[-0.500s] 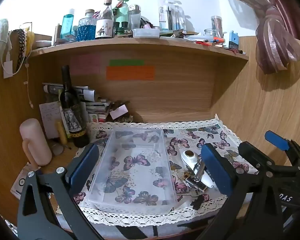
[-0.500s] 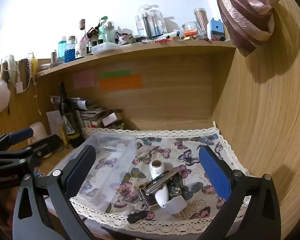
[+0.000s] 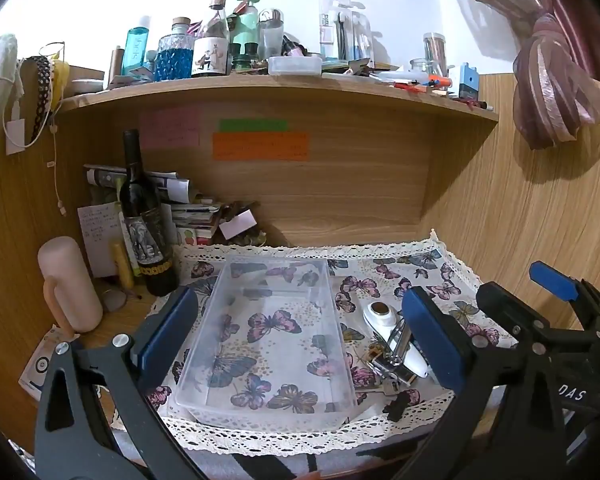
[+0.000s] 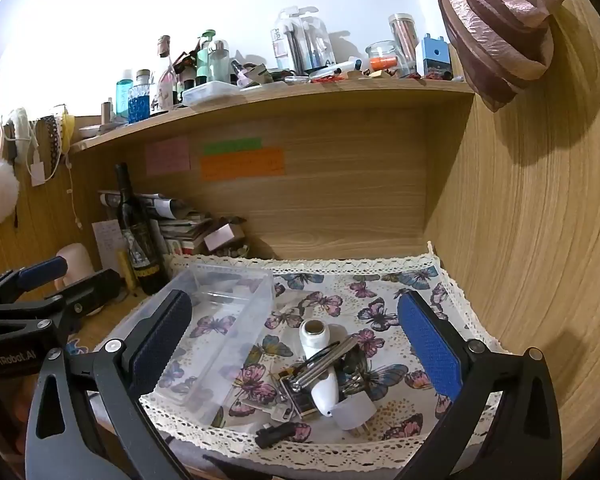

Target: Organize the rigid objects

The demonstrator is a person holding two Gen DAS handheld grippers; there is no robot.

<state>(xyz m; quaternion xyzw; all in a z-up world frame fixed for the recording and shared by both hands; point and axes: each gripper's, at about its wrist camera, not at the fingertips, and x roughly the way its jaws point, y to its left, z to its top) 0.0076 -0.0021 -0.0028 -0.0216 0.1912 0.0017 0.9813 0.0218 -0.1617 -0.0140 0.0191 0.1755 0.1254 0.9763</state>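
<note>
While both cameras look onto the same butterfly-print cloth (image 3: 384, 276), each reveals something the other hides. From the left wrist, the clear plastic bin (image 3: 268, 336) lies straight ahead, empty, framed by the widely spread pads of the left gripper (image 3: 300, 340), which pinch nothing; the white handheld device (image 3: 392, 336) sits at three o'clock of the bin, half covered by the right-hand pad, and the right gripper's black body fills the four o'clock corner. From the right wrist, the whole pile shows: the white handheld device (image 4: 320, 364) with a metal clip tool (image 4: 324, 364) across it, a translucent cap (image 4: 356, 410) at its five o'clock, a small black piece (image 4: 276, 434) near the lace hem at seven o'clock. The right gripper (image 4: 296, 344) also stands fully spread and empty around that pile. Bare cloth lies at twelve o'clock of the pile up to the back panel; the wooden side wall (image 4: 520, 240) closes the three o'clock edge, and a wine bottle (image 3: 142, 220) stands at ten o'clock of the bin.
</note>
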